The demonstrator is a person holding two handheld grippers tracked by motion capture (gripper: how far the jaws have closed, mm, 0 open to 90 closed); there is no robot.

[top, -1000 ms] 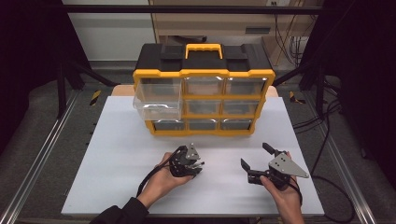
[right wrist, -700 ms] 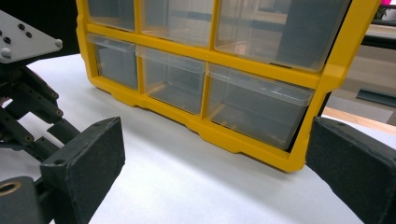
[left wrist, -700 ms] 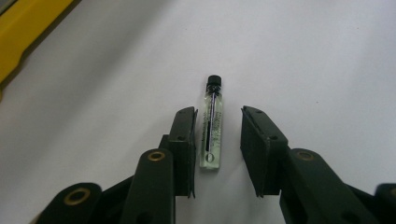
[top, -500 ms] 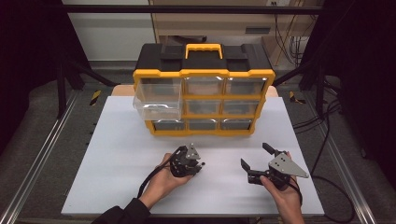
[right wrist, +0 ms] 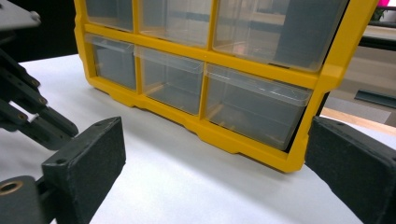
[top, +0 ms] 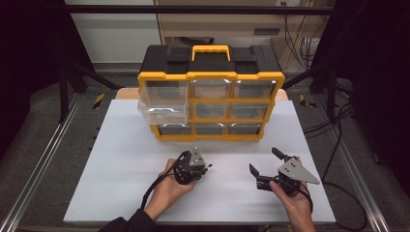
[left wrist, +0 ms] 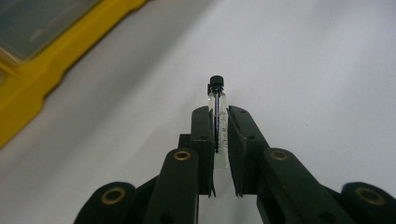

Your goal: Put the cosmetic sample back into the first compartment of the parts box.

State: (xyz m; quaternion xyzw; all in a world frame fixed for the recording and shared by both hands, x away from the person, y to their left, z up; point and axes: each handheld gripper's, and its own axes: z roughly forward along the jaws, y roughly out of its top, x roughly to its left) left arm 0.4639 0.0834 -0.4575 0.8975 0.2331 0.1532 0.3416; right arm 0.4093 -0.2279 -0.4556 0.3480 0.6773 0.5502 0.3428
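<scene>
Vial (left wrist: 217, 122) pinched in left gripper (left wrist: 218, 140) jaws, lower end hidden; right gripper (top: 267, 166) jaws spread.

Both grippers are black. The left gripper (top: 207, 168) has linked arms with brass-coloured pivot rings, and a grey three-cornered plate on top. The right gripper (top: 263, 163) has wide jaws with rough dark pads, and a bigger grey plate. A black cable (top: 153, 186) trails from the left one. A dark sleeve (top: 130, 224) covers the left forearm.
</scene>
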